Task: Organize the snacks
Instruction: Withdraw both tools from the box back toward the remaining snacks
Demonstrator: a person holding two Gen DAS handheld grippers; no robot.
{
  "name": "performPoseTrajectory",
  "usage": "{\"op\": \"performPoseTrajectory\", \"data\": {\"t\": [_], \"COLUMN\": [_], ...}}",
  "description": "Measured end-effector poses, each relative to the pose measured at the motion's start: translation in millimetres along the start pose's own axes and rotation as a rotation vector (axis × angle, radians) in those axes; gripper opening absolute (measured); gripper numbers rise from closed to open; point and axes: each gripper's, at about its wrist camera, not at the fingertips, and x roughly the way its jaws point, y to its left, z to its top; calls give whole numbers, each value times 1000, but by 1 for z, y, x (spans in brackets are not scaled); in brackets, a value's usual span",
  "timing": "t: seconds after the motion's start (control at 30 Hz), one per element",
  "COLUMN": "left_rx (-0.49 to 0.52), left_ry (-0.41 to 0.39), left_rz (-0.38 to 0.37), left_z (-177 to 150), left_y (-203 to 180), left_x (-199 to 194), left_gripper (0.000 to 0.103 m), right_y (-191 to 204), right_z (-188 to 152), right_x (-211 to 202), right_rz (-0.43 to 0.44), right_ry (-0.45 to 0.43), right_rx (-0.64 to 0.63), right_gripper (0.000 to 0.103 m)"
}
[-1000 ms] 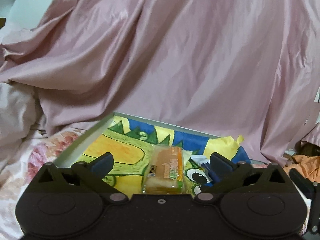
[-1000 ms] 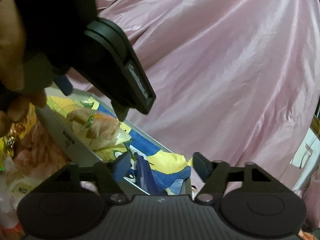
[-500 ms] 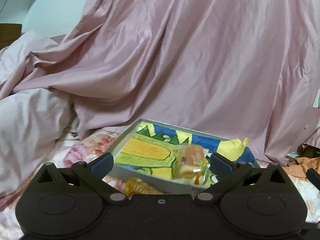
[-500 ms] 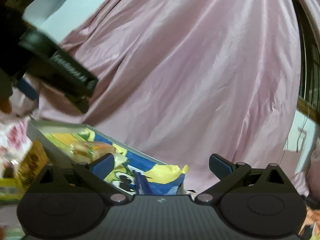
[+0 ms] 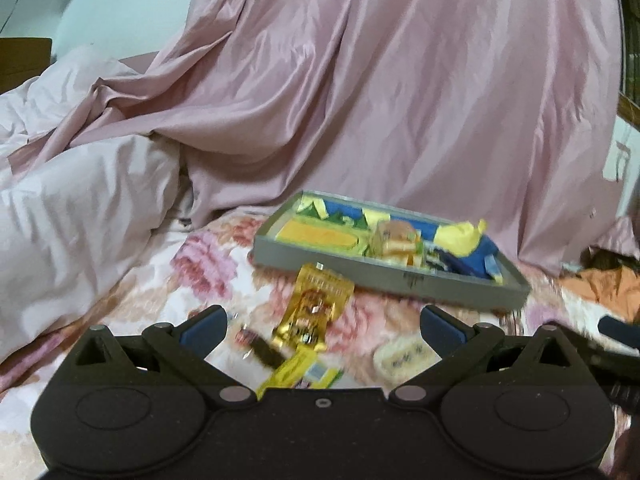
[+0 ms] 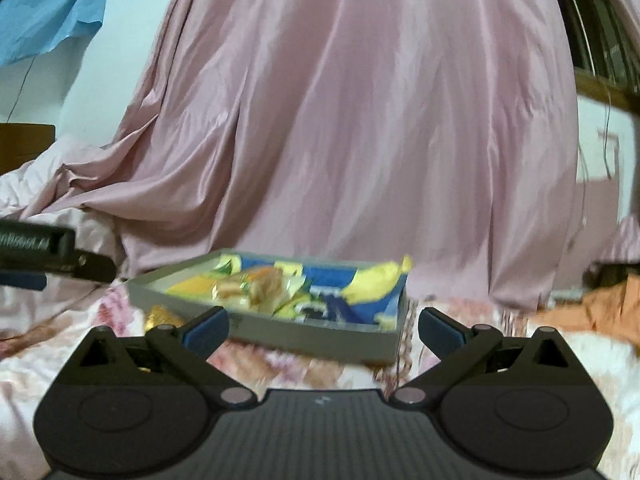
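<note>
Both grippers stood spread and empty: left gripper, right gripper. The shallow grey cardboard tray with cartoon lining lay on the floral bedsheet, already holding a clear-wrapped bread snack. The golden foil snack packet lay loose just before the tray; fetching it appeared the step in hand, calling for the left gripper to descend and close on it

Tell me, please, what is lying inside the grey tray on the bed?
Inside the grey tray lies one clear-wrapped bread snack on a cartoon-printed yellow and blue liner. Whatever sits under the crumpled liner is hidden.
</note>
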Motion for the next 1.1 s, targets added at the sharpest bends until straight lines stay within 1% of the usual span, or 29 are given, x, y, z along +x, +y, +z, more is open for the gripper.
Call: {"op": "performPoseTrajectory", "data": {"t": [0.2, 0.33, 0.47, 0.63, 0.73, 0.9, 1.1], "left_rx": [57, 104, 138, 168, 177, 175, 174], "left_ry": [46, 93, 129, 173, 213, 237, 257], "left_rz": [-35, -70, -100, -130, -159, -183, -219], "left_z": [-25, -41, -55, -67, -73, -80, -84], "left_y": [8, 8, 8, 8, 8, 13, 14], "left_x": [-12, -11, -6, 6, 15, 25, 39], "left_gripper": [102, 102, 102, 102, 102, 102, 102], "right_y": [-5, 0, 8, 11, 12, 13, 16], "right_z": [-8, -14, -20, -28, -33, -42, -46], "right_x": [-18, -19, -11, 5, 14, 29, 37], "right_rz": [36, 68, 96, 115, 126, 141, 155], "right_ry": [76, 140, 221, 326, 382, 475, 522], "right_rx": [69, 52, 28, 33, 41, 61, 72], "right_gripper": [103, 103, 103, 103, 103, 103, 103]}}
